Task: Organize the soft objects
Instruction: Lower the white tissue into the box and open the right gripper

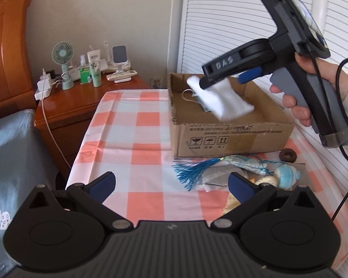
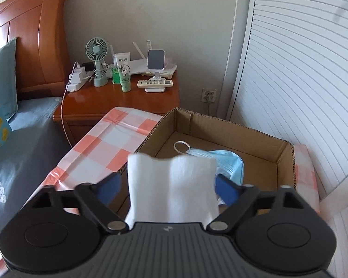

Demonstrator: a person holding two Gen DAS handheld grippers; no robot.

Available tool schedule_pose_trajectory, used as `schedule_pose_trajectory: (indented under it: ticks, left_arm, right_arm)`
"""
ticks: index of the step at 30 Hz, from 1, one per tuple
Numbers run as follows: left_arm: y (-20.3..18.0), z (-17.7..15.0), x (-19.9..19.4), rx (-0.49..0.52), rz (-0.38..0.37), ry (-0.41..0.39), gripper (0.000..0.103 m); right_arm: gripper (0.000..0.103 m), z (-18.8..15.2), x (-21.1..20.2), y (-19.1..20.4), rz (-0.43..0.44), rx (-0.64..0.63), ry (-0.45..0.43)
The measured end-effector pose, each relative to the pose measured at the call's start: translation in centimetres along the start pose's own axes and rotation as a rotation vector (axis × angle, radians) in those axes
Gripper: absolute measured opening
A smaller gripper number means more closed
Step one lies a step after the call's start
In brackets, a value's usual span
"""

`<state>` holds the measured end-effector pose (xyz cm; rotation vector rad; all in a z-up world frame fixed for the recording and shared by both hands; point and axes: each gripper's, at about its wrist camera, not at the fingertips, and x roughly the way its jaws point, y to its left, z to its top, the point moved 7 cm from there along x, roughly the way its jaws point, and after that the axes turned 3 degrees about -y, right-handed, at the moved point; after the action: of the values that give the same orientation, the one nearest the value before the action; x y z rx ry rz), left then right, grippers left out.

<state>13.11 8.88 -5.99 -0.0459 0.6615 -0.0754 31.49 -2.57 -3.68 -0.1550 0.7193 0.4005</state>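
1. Blue-padded fingers of the right gripper (image 2: 167, 188) fill the lower centre of the right wrist view; a white cotton pad (image 2: 171, 185) sits between them, but the jaws look fairly wide, so whether the pad is clamped or already let go cannot be told.
2. In the left wrist view the pad (image 1: 220, 100) is seen hanging blurred under the right gripper (image 1: 222, 78), over the cardboard box (image 1: 232, 136) at centre right.
3. Inside the box a blue face mask (image 2: 227, 159) is seen, its ear loop toward the far wall.
4. Left gripper (image 1: 171, 183) jaws are held wide apart and empty at the bottom of the frame.
5. Risk: the light pad could drift or catch on a finger and land on the checked tablecloth (image 1: 132, 125) outside the near wall.
6. Risk: the tassel sachet (image 1: 220, 166), the blue toy (image 1: 286, 176) and the other small items just beside the box could be knocked off the table by a careless left reach.
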Motion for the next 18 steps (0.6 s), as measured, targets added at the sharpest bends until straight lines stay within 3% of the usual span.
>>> schedule_pose_trajectory:
  ticks: [3,18]
  left_arm:
    - [0.4,-0.2,0.1,-0.009,0.006,0.007,0.102]
    - [-0.6,0.1,-0.5,0.006,0.027,0.015,0.102]
  right_arm:
    - [0.103,-0.2,-0.2,-0.2,0.027,0.027,-0.001]
    - [0.103,-4.1,-5.9,-2.6,-0.09,0.07,-0.024]
